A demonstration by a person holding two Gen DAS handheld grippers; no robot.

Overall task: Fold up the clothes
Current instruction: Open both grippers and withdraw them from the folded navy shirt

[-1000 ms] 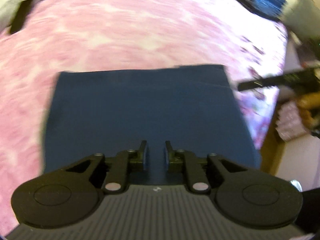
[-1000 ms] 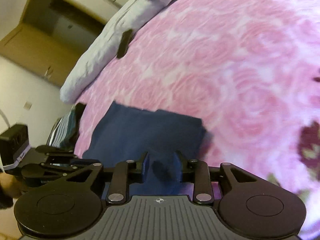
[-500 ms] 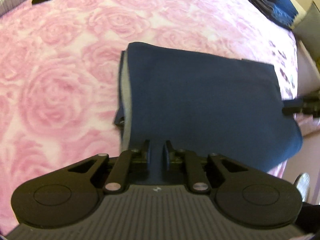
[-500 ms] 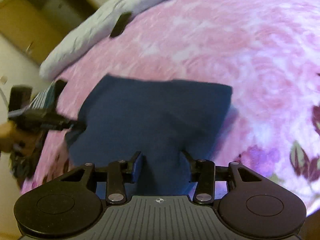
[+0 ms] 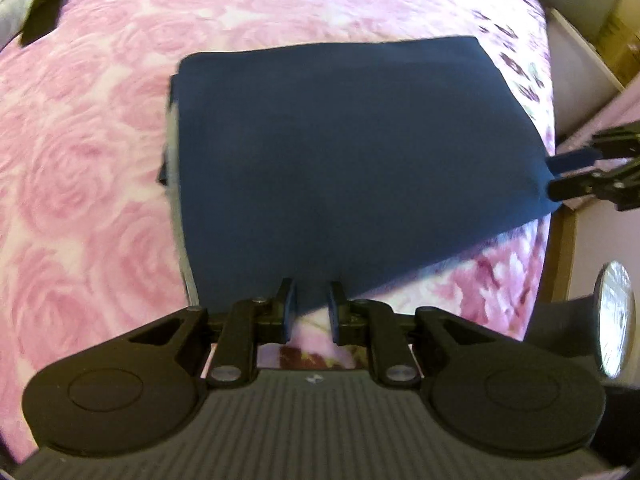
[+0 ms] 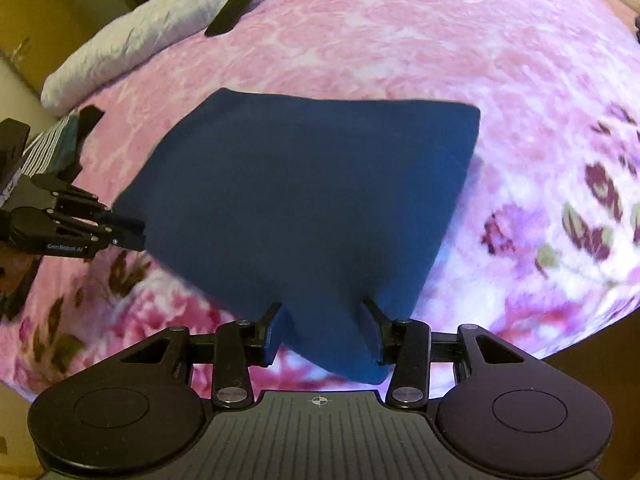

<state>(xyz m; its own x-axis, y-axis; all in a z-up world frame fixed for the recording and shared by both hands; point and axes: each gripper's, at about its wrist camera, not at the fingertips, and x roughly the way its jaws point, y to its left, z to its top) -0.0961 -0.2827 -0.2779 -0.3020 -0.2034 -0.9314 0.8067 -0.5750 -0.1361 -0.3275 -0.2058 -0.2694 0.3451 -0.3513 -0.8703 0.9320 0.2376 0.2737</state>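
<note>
A folded navy blue garment lies on a pink rose-patterned bedspread, with a grey inner edge showing on its left side. My left gripper sits at the garment's near corner, jaws slightly apart, the cloth edge just at the fingertips. In the right wrist view the garment has its near corner draped between the parted fingers of my right gripper. The left gripper also shows there at the garment's left corner. The right gripper shows in the left wrist view at the garment's right corner.
A grey quilted pillow with a black flat object on it lies at the bed's far side. A stack of striped folded clothes sits at the left edge. A wooden bed edge runs on the right.
The garment has been spread out flatter on the bed. Both grippers have pulled back toward its near corners, and both sets of jaws have opened wider, the right one most.
</note>
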